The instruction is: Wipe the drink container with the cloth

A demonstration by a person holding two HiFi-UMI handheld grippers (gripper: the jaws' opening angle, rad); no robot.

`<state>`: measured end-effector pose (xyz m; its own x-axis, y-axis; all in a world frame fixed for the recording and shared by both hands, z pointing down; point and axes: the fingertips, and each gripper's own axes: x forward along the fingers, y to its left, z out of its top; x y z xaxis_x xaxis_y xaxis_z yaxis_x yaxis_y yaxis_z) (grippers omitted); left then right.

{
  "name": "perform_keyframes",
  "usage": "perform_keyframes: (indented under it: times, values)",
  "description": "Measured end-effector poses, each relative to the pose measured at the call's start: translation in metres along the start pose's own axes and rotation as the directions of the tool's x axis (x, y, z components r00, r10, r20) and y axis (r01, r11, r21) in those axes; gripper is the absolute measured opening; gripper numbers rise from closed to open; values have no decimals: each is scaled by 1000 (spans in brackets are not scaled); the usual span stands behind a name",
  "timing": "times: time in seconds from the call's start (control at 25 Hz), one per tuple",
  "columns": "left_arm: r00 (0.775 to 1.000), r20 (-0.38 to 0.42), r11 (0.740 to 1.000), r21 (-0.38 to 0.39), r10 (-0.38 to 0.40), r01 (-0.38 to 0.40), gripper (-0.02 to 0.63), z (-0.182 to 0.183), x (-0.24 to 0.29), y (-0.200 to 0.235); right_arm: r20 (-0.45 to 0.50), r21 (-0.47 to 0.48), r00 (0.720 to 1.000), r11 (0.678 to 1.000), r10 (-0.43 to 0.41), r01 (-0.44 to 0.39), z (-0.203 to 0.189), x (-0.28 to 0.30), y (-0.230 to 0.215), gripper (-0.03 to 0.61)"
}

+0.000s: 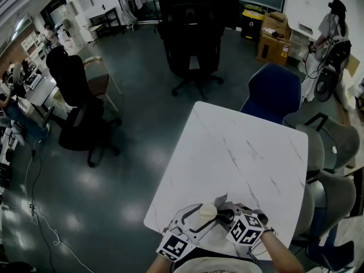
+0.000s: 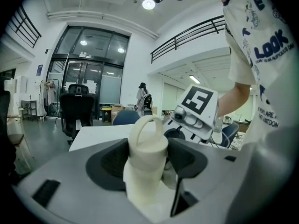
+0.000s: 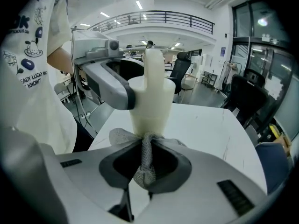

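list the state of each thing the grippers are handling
cream plastic drink container with loop-handled lid: lid on, clamped between the left jaws
grey mesh cloth: bunched, pinched in the right jaws, against the container's lower part
left gripper: shut on the container
right gripper: shut on the cloth

My left gripper (image 1: 199,218) has its jaws clamped on the drink container (image 2: 145,155). My right gripper (image 1: 227,215) pinches the cloth (image 3: 142,164) between closed jaws. Both sit low before me, tips nearly meeting.
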<state>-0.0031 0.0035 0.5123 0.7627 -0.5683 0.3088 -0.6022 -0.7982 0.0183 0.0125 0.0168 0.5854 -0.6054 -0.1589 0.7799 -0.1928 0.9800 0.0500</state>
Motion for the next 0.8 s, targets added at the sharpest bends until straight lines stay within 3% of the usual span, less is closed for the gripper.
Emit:
perform_keyframes:
  times: [0.8]
  values:
    - [988,-23,988,30,-153,154,272,-2,-2,-2,35,-56,999,998,9,-7,25,-31,-2,57]
